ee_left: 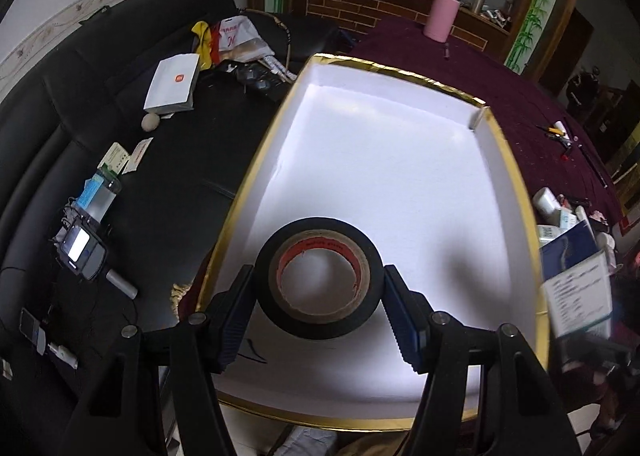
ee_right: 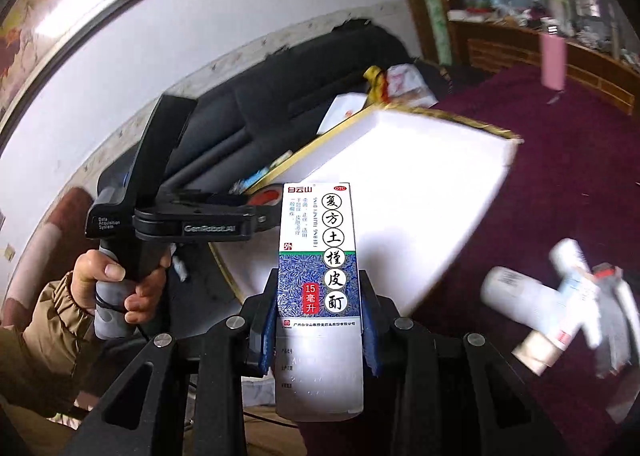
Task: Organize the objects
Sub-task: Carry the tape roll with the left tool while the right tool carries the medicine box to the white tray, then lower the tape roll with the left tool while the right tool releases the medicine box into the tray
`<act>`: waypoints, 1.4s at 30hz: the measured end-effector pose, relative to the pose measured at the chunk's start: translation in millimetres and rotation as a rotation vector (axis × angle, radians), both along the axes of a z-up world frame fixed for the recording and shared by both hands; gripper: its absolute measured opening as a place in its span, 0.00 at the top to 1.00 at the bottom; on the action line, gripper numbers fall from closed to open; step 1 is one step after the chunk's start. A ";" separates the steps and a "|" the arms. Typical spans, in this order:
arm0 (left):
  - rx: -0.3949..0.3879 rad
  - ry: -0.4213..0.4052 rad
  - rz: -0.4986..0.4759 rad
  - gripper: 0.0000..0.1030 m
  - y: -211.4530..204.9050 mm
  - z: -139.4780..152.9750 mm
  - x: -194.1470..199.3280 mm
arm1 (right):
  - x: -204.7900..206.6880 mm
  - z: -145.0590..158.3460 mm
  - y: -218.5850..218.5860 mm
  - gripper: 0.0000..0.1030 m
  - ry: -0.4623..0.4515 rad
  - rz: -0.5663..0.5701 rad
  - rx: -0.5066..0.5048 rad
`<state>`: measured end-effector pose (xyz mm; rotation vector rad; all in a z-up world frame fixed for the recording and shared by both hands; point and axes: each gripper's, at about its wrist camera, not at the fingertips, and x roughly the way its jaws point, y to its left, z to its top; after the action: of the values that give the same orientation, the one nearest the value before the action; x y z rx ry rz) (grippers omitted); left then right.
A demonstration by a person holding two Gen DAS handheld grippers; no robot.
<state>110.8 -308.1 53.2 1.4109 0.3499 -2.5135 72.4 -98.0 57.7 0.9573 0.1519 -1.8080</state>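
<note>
A black tape roll (ee_left: pixel 312 322) with a red-printed cardboard core hangs just above the white floor of a gold-rimmed box (ee_left: pixel 248 184). My left gripper (ee_left: pixel 318 284) is shut on it, a pad pressed on each side. My right gripper (ee_right: pixel 318 320) is shut on an upright white-and-blue medicine carton (ee_right: pixel 318 248) with Chinese print. It is held in front of the near side of the same box (ee_right: pixel 420 184). In the right wrist view a hand (ee_right: pixel 132 280) holds the left gripper's handle, and that gripper's fingertips are hidden behind the carton. The carton shows blurred at the right edge (ee_left: pixel 576 280) of the left wrist view.
The box lies on a maroon tablecloth (ee_left: pixel 540 128) beside a black sofa (ee_left: pixel 160 176) littered with a white carton (ee_left: pixel 174 84), a phone (ee_left: pixel 80 248) and bags. Loose medicine boxes and tubes (ee_right: pixel 560 304) lie right of the box. A pink tumbler (ee_left: pixel 440 16) stands at the far end.
</note>
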 end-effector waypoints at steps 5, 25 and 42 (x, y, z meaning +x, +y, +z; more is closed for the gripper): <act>0.023 -0.021 0.008 0.40 -12.7 -10.3 0.6 | 0.7 -15.9 -47.6 0.64 0.008 0.056 0.093; -0.013 -0.160 -0.056 0.40 -19.8 -17.3 5.3 | 6.8 -49.5 -78.8 0.62 -0.027 0.296 0.231; -0.008 -0.177 -0.033 0.39 -8.9 -1.9 17.8 | 8.4 -22.9 -46.7 0.34 -0.051 0.190 0.090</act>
<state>128.6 -316.9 51.2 1.6341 0.2856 -2.3882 80.7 -144.7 34.8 1.0170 0.2847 -1.6123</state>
